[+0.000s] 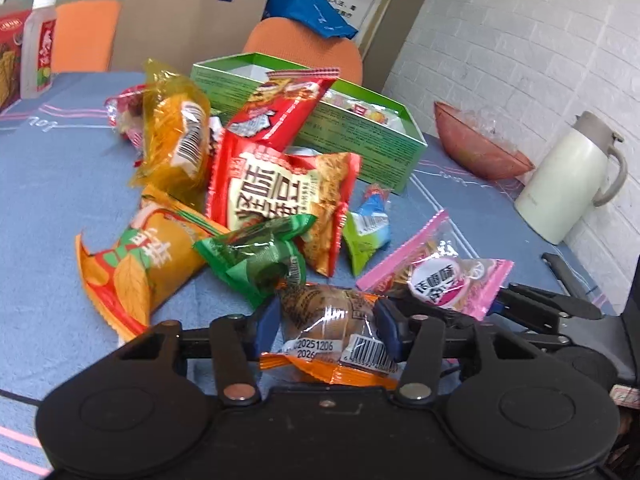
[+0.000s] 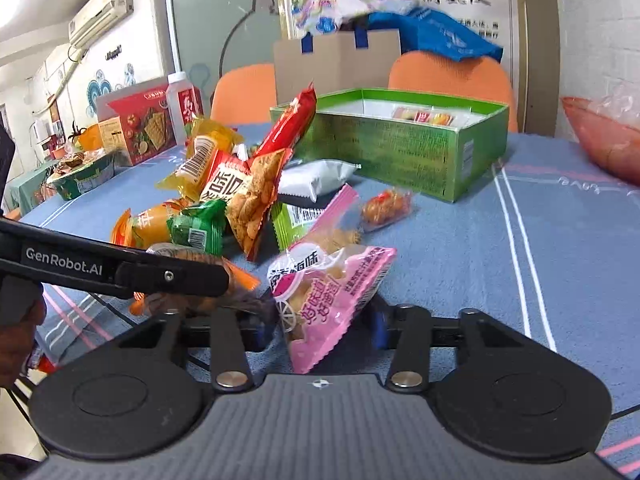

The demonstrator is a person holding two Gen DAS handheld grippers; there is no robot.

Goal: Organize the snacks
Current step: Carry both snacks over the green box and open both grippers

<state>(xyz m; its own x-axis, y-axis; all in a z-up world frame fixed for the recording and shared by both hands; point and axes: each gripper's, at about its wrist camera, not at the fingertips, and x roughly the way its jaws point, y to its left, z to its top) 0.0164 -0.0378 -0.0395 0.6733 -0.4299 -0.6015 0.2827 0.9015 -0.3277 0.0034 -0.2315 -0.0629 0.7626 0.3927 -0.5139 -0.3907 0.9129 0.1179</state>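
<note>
A pile of snack packets point(image 1: 276, 188) lies on the blue tablecloth in front of an open green box point(image 1: 360, 136) that holds a few small packets. At the pile's near edge my left gripper point(image 1: 326, 320) is shut on a brown-and-orange snack packet point(image 1: 328, 320), its blue pads against both sides. In the right wrist view, one of its fingers point(image 2: 172, 276) crosses over that packet. My right gripper point(image 2: 320, 320) is shut on a pink snack packet point(image 2: 332, 284), which stands tilted between the pads. The green box point(image 2: 400, 156) stands behind it.
A white jug point(image 1: 568, 184) and a pink bowl point(image 1: 476, 148) sit by the right wall. A bottle point(image 1: 38, 48), a red cracker box point(image 2: 140, 120) and a tray of snacks point(image 2: 84, 176) stand far left. Orange chairs and a cardboard bag point(image 1: 192, 24) are behind the table.
</note>
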